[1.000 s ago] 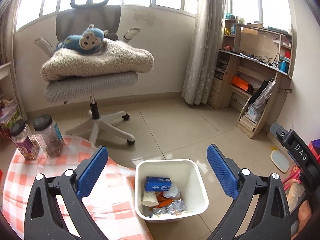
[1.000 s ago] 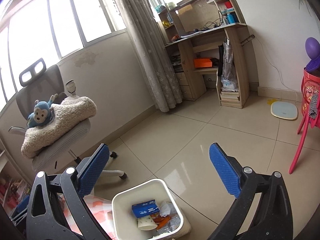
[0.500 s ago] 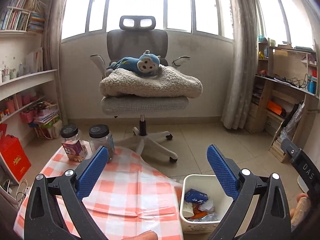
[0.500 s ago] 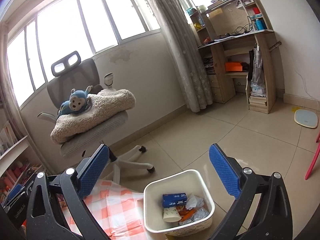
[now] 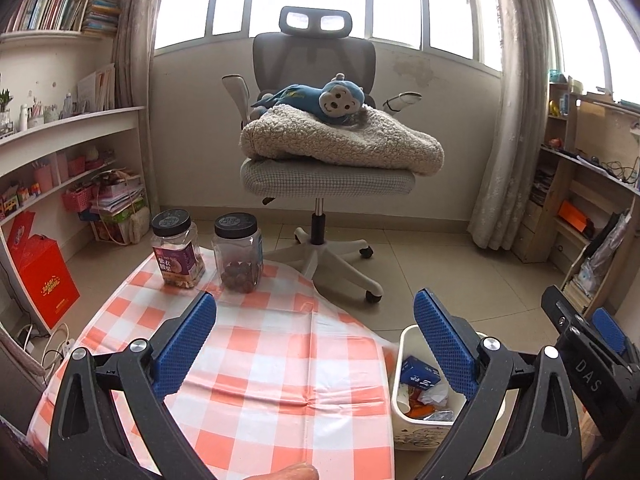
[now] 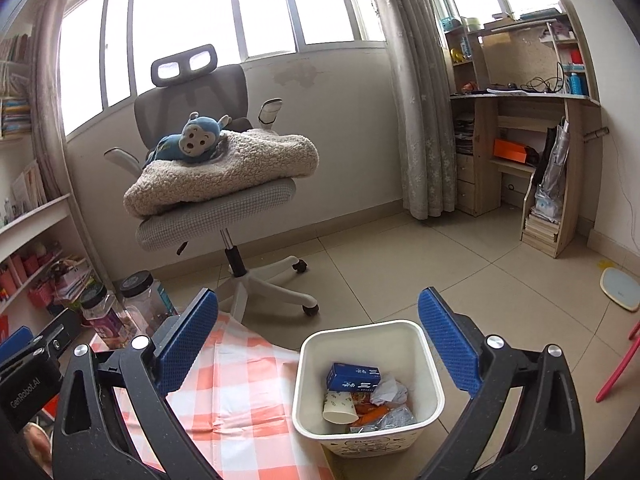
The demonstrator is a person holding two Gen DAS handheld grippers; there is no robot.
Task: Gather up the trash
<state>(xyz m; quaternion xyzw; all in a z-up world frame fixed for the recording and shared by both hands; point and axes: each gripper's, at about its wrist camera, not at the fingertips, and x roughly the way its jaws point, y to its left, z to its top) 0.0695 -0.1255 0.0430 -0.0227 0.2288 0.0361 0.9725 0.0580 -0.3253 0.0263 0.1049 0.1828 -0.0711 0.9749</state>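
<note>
Left wrist view: the left gripper [image 5: 314, 340] hangs above the checked tablecloth [image 5: 256, 360] with its jaws wide and nothing between them. The cloth shows no loose litter; only two dark-lidded jars [image 5: 208, 252] stand at its far edge, and those look like kept goods, not trash. The trash itself lies in the white bin [image 6: 368, 392] on the floor just right of the table: a blue carton [image 6: 354, 376], a paper cup [image 6: 339, 407], crumpled paper and wrappers. The right gripper [image 6: 318, 340] is likewise spread wide and empty, hovering over the bin's near-left rim.

The collecting seems about done (judging by the bare cloth). To finish well, sweep both cameras over the near and left parts of the table for any missed scrap. Keep the jaws wide until a piece sits squarely between the pads, and stay clear of the jars so neither tips.
</note>
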